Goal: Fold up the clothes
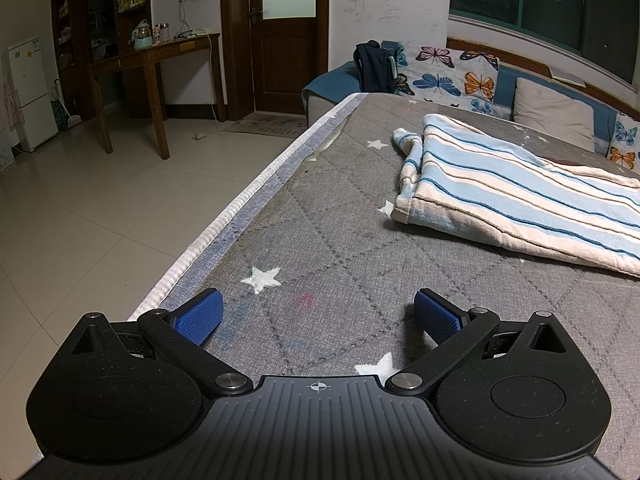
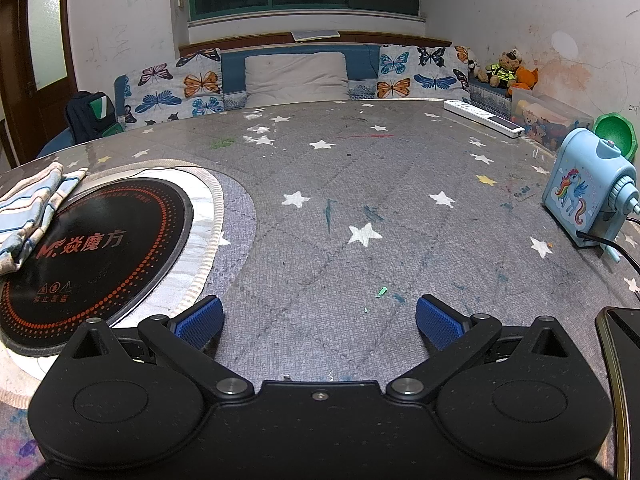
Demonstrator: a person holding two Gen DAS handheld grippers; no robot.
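A folded garment with blue and white stripes (image 1: 512, 196) lies on the grey star-patterned table cover (image 1: 328, 216), to the right and ahead of my left gripper (image 1: 318, 314). My left gripper is open and empty, low over the cover near the table's left edge. In the right wrist view the same striped garment (image 2: 28, 212) shows at the far left, partly over a black round cooktop (image 2: 92, 252). My right gripper (image 2: 320, 316) is open and empty over the bare cover, well right of the garment.
A blue unicorn pencil sharpener (image 2: 584, 200) with a cable stands at the right. A dark phone (image 2: 624, 360) lies at the right edge. A white power strip (image 2: 484, 118) lies at the back. Beyond the table is a sofa with butterfly cushions (image 2: 176, 88). Tiled floor (image 1: 80, 220) lies left of the table.
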